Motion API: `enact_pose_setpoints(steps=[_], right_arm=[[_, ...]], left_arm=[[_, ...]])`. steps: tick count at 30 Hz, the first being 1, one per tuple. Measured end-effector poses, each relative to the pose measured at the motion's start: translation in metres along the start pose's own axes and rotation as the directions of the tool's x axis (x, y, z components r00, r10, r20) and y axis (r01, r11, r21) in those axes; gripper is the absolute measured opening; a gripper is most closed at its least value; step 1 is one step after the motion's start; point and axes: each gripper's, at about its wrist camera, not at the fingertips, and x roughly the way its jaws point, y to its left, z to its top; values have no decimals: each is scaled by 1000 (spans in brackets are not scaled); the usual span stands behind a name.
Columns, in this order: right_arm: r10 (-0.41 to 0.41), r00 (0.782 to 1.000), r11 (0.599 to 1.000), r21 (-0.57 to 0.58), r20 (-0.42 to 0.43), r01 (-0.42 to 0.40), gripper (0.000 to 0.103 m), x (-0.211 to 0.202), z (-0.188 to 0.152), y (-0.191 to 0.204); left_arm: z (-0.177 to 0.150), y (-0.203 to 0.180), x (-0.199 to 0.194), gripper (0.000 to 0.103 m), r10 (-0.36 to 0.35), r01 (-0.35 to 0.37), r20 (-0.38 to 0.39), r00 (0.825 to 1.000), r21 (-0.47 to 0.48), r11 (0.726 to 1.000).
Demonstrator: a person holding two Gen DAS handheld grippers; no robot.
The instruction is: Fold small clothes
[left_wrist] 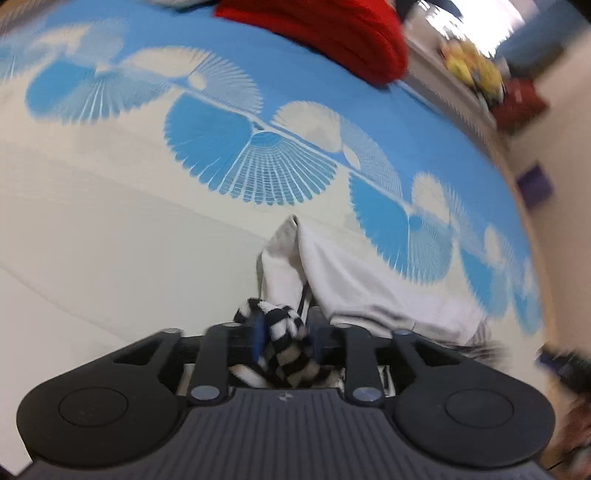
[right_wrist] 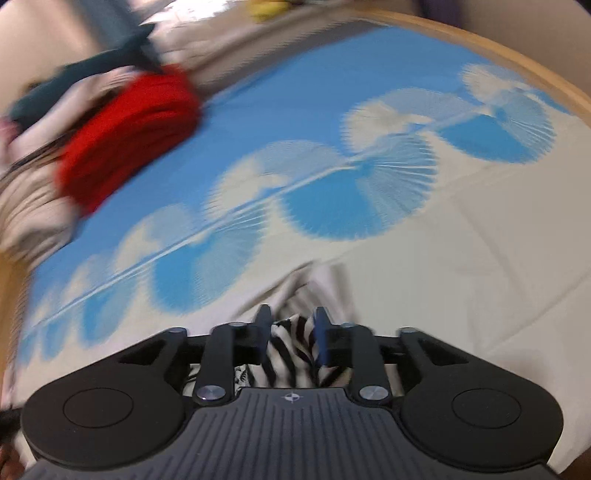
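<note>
Both views were smeared by motion blur, the right wrist view worse, so edges and far things read poorly. Each gripper's own body filled the lower part of its frame and hid whatever lay beneath.

Left gripper: jaws part-spread, with a bunch of black-and-white checked cloth between them; whether the pads still pressed on it I could not tell. Beyond the tips a pale grey garment lay rumpled on the bed sheet, one corner standing up in a peak. How the checked cloth joined the grey one was hidden behind the fingers.

Right gripper: jaws likewise part-spread around striped black-and-white fabric; contact unclear. Grey folds showed just ahead, too blurred to trace.

Only the left view showed a yellow thing and a dark red thing on a ledge past the bed, a purple patch on the floor side, and part of the other gripper at the right edge. Only the right view showed the wooden bed rim and a dark teal cloth in the pile.

A red garment sat well apart, at the far edge of the blue-and-white fan print.
</note>
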Motion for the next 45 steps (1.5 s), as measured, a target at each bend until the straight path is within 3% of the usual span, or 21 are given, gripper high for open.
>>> enact_pose_setpoints(steps=[2,4,6,10,12,15,19,22,23,25,26,29,31,33,35,36,39,45], right_arm=[[8,1000,1000,-11,30,-8,31,13,-6,-7],[-11,999,999,-45,-47,9,31,23,-14,-9],[74,996,992,-100,-42,-77,33,20,-17,-3],[74,994,932,-350,-84,-99,41,27,-33,18],[52,988,911,-399,-148,-108,41,39,-45,19],[28,975,884,-449,-220,-127,41,53,-60,24],[12,973,840,-526,-229,-134,50,60,-71,40],[-25,976,814,-571,-218,-107,50,67,-76,49],[-37,976,800,-592,-213,-99,47,70,-78,52],[-75,979,760,-646,-191,-68,11,74,-83,59],[-86,980,745,-665,-178,-56,9,73,-83,61],[-44,990,762,-645,-136,-54,4,64,-71,68],[18,999,819,-573,-26,-30,3,48,-52,69],[83,992,883,-469,91,-31,3,32,-31,68],[101,977,913,-408,185,-17,3,25,-19,71],[103,968,920,-391,228,-6,3,25,-15,74],[59,959,919,-390,277,56,3,41,-9,87],[-95,969,919,-355,226,172,3,100,-4,103]], left_arm=[[-1,4,-2,34,38,-38,-24,999,-7,999],[-1,-5,-15,43,36,-38,21,999,66,997],[-3,-16,-22,53,17,-24,47,999,161,987],[-26,-37,-8,56,-2,15,-37,999,375,927],[-40,-45,3,60,-11,59,-113,994,433,899],[-58,-61,5,67,-35,105,-143,989,513,852],[-65,-78,13,69,-45,118,-145,988,554,824],[-69,-88,25,69,-9,94,-149,989,578,810],[-70,-92,29,68,3,85,-145,989,594,800],[-70,-99,35,47,25,59,-128,991,615,787],[-68,-98,40,26,30,54,-126,992,613,788],[-52,-90,44,5,7,45,-92,996,548,835],[-34,-85,37,5,-47,45,-7,999,472,880],[-15,-82,22,5,-128,79,111,986,369,926],[-4,-87,14,5,-168,91,222,961,321,943],[0,-94,17,5,-156,65,260,953,325,943],[8,-114,44,5,-44,-46,258,965,333,942],[32,-116,88,5,6,-60,217,976,244,968]])
